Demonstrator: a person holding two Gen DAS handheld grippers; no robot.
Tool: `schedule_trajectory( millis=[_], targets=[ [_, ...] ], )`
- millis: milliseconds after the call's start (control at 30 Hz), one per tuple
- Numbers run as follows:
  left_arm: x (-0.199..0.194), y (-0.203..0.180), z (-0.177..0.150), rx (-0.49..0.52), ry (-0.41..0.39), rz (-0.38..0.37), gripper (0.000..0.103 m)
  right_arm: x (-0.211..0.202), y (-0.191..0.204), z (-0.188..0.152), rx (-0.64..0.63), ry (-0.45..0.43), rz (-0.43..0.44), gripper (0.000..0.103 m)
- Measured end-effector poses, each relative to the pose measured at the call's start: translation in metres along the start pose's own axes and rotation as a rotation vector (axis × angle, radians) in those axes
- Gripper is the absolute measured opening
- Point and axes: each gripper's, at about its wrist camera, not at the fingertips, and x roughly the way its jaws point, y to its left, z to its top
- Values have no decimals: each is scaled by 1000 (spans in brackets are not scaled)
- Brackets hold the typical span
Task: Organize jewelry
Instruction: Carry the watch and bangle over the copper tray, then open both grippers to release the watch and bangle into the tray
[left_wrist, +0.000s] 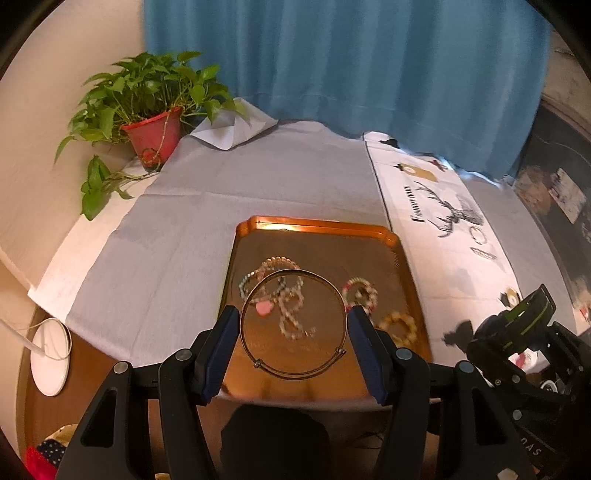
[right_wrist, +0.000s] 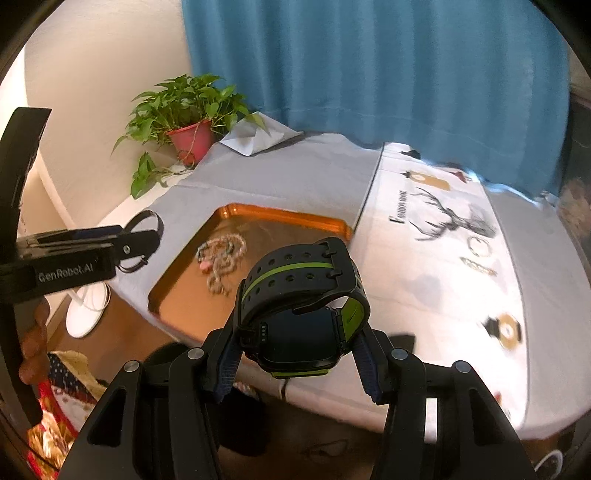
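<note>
The left gripper (left_wrist: 293, 325) clamps a thin gold bangle (left_wrist: 293, 374) flat between its pads above the copper tray (left_wrist: 317, 223), clasp end toward the camera. The right gripper (right_wrist: 299, 334) squeezes a black, green-striped smartwatch (right_wrist: 303, 280), strap looping upward, face toward the camera. The left tool reads "GenRobot.AI"; the cloth print (right_wrist: 400, 206) is illegible

Glossy copper-toned metal tray (left_wrist: 391, 236), thin shiny metal bangle (left_wrist: 293, 374), matt rubbery perforated watch (right_wrist: 303, 273), grey cloth (left_wrist: 177, 229)
</note>
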Motion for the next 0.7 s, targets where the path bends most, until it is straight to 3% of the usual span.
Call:
schedule_trajectory(
  millis=[267, 700],
  targets=[
    [59, 8, 26, 11, 40, 18, 56, 67, 5, 33, -5, 35, 19, 55],
    [126, 13, 35, 30, 101, 56, 57, 139, 7, 50, -22, 109, 32, 55]
  ],
)
